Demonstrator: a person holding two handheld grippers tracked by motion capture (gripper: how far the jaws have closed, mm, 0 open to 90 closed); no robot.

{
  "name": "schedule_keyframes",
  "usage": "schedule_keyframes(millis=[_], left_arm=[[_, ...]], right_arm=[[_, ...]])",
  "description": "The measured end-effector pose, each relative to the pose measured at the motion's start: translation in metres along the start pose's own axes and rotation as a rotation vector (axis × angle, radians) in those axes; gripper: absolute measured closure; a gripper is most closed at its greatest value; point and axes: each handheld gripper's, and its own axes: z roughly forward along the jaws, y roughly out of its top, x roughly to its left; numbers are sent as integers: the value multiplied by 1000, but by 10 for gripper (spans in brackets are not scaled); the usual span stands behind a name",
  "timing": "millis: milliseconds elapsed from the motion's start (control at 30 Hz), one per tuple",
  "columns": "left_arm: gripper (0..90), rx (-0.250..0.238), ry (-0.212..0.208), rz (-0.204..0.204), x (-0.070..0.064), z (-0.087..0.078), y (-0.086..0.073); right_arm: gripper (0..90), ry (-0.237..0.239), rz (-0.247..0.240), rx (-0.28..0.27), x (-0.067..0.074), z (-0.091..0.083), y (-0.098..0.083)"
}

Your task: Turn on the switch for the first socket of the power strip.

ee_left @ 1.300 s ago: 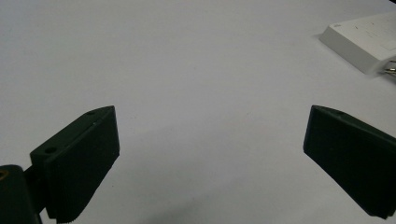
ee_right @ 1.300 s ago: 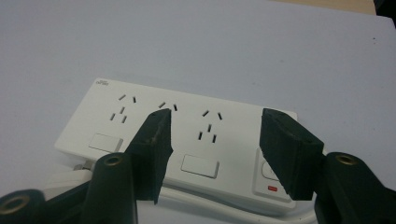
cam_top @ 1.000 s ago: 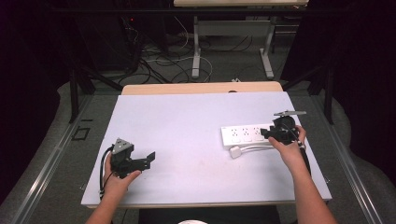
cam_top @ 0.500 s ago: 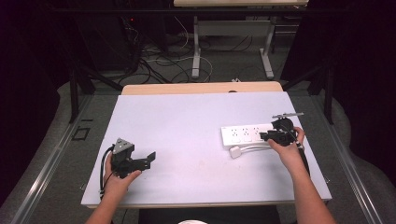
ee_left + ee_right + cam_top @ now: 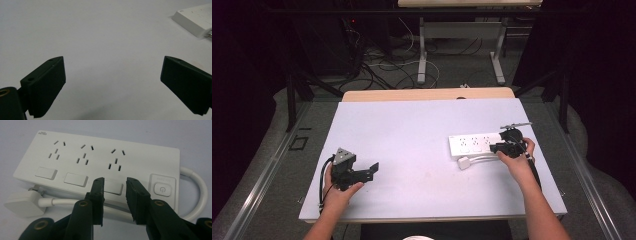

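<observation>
— Two grippers from the high view? Where do they sit?
— The left gripper (image 5: 371,170) rests on the table (image 5: 412,130) near its front-left, well apart from the power strip (image 5: 474,143). The right gripper (image 5: 495,147) is at the strip's right end, with the plug (image 5: 463,163) and cord (image 5: 486,159) lying just in front.
— Left gripper view?
— Jaws spread wide over bare table; nothing between them. The power strip (image 5: 197,18) shows far off.
— Right gripper view?
— Jaws have just been closing, now narrow, poised over the cord (image 5: 62,202) beside the strip (image 5: 100,162). I judge the pickup not yet made: no pinch; grasping the cord remains.
</observation>
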Motion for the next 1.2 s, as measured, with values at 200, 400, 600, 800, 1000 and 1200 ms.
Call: schedule_keyframes(millis=[200, 400, 600, 800, 1000, 1200], left_arm=[[62, 6, 2, 2, 0, 0, 0], [65, 6, 5, 1, 0, 1, 0], [69, 7, 7, 1, 0, 1, 0], [72, 4, 9, -2, 0, 2, -1], [76, -4, 11, -11, 0, 3, -1], [79, 7, 12, -7, 1, 3, -1]], right_arm=[[759, -25, 24, -20, -3, 4, 2], [774, -37, 31, -23, -6, 9, 2], [794, -1, 50, -17, -10, 13, 1], [839, 12, 43, -15, -7, 14, 0], [871, -1, 32, -18, -5, 13, 0], [900, -4, 32, -23, -6, 12, 0]])
